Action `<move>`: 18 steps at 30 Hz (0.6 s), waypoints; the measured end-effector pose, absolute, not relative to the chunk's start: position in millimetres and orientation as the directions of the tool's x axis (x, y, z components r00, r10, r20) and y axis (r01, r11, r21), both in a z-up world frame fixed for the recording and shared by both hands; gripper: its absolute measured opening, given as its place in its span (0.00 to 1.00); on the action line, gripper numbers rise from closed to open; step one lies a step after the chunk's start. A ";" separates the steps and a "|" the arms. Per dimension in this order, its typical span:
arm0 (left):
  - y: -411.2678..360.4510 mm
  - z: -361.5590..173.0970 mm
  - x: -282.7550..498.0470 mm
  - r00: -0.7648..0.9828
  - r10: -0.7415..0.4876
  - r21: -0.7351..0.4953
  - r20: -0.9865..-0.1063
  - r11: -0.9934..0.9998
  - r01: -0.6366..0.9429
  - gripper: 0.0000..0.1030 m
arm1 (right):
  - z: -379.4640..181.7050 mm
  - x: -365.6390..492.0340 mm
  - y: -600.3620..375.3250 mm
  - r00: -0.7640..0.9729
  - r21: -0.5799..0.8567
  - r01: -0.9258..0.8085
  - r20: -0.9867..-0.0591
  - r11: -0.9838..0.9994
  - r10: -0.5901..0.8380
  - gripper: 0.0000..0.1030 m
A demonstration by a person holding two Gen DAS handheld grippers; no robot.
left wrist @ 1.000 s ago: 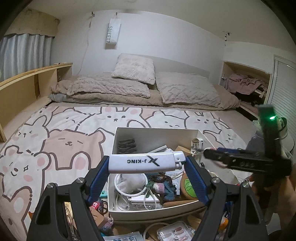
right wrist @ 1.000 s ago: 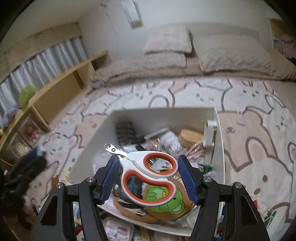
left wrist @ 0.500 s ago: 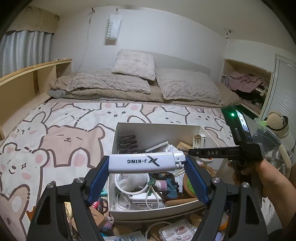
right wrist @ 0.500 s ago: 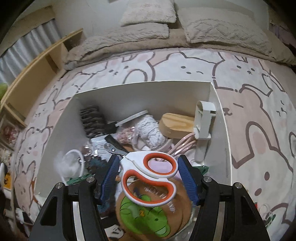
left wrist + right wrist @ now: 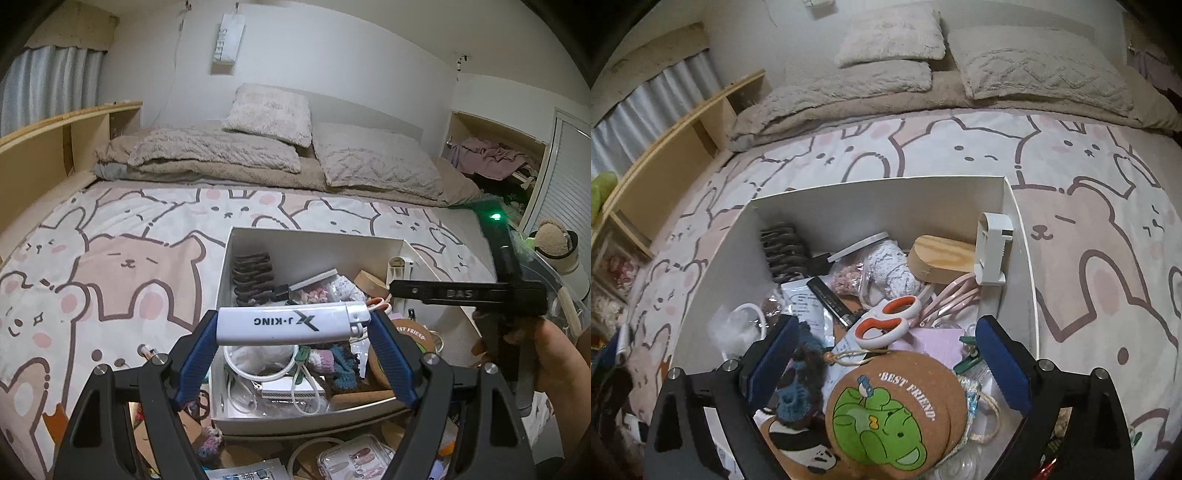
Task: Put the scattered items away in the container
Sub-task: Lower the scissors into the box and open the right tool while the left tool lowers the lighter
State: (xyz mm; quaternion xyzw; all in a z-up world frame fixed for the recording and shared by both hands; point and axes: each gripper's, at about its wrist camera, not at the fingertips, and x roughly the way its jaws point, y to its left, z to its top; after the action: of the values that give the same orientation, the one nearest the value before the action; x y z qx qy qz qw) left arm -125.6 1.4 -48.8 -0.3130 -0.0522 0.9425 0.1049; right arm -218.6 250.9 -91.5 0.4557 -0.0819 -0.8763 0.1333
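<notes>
Opening right now, the jaws of the right gripper stand wide with nothing between them, and the orange-and-white plastic scissors are seen lying loose inside the white rectangular cardboard box on the bed, on top of the clutter just behind the round cork coaster with the green frog print.

The white J-KING plastic lighter is gripped end to end by the left gripper, jaws roughly half open around it, held above the near edge of the box.

Stuff that could go wrong, as a guess: the lighter is smooth and pinched only at its ends, so it could be squirted out if squeezed or tilted. If it is let go too early, it could be dropped outside the near wall among the leftovers. The box is already piled high, so the glossy scissors could be nudged further down the heap by whatever gets dropped next.
</notes>
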 end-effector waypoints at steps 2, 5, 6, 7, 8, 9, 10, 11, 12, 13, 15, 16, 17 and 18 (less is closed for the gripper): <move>3.2 -52.0 -131.2 -0.768 0.240 -0.176 -0.593 -0.970 -0.167 0.78 | -91.3 -213.4 254.0 -0.551 0.289 0.169 -0.765 -0.942 -0.333 0.93; 8.8 -55.9 -142.2 -0.746 0.255 -0.191 -0.615 -0.966 -0.173 0.78 | -92.4 -207.6 258.4 -0.554 0.306 0.180 -0.754 -0.935 -0.353 0.93; 11.3 -56.2 -146.5 -0.740 0.258 -0.192 -0.622 -0.966 -0.175 0.78 | -92.6 -205.9 259.7 -0.556 0.309 0.182 -0.751 -0.934 -0.357 0.93; 13.8 -56.3 -150.4 -0.733 0.261 -0.194 -0.628 -0.965 -0.177 0.78 | -92.7 -203.9 261.7 -0.557 0.313 0.184 -0.748 -0.932 -0.361 0.93; 17.6 -56.5 -155.9 -0.724 0.267 -0.199 -0.636 -0.963 -0.181 0.78 | -92.4 -202.3 263.8 -0.559 0.319 0.185 -0.744 -0.930 -0.366 0.93; 21.8 -56.6 -161.6 -0.714 0.276 -0.204 -0.644 -0.961 -0.187 0.78 | -92.0 -201.0 265.9 -0.559 0.326 0.185 -0.741 -0.927 -0.372 0.93; 25.5 -56.6 -166.8 -0.706 0.281 -0.207 -0.651 -0.960 -0.191 0.78 | -91.1 -199.7 268.4 -0.560 0.335 0.185 -0.736 -0.924 -0.379 0.93; 28.5 -56.9 -171.5 -0.699 0.282 -0.207 -0.657 -0.959 -0.193 0.78 | -89.9 -198.3 270.8 -0.563 0.341 0.186 -0.731 -0.921 -0.385 0.93; 31.9 -57.4 -177.6 -0.692 0.281 -0.207 -0.664 -0.959 -0.191 0.78 | -88.2 -196.6 273.2 -0.568 0.345 0.187 -0.726 -0.920 -0.388 0.93; 34.0 -58.0 -182.2 -0.686 0.279 -0.205 -0.672 -0.960 -0.189 0.78 | -86.1 -194.5 275.9 -0.576 0.348 0.188 -0.719 -0.918 -0.390 0.93; 36.7 -59.7 -191.6 -0.670 0.278 -0.209 -0.688 -0.961 -0.184 0.78 | -82.7 -191.0 280.3 -0.585 0.361 0.193 -0.704 -0.913 -0.402 0.93; 37.7 -61.0 -196.6 -0.661 0.277 -0.211 -0.697 -0.961 -0.180 0.78 | -81.0 -189.0 282.3 -0.588 0.370 0.196 -0.696 -0.908 -0.411 0.93; 38.4 -62.2 -200.6 -0.654 0.275 -0.210 -0.705 -0.961 -0.177 0.78 | -78.7 -186.7 283.7 -0.592 0.378 0.202 -0.688 -0.903 -0.420 0.93; 39.0 -63.8 -204.9 -0.645 0.272 -0.208 -0.714 -0.962 -0.174 0.78 | -76.3 -184.4 284.2 -0.597 0.379 0.211 -0.680 -0.901 -0.426 0.93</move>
State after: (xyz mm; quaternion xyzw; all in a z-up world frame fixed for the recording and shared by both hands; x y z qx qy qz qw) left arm -204.9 39.0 -63.8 -0.4028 -0.0603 0.9049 0.1232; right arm -184.4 284.2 -76.3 0.4110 -0.1308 -0.8841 0.1800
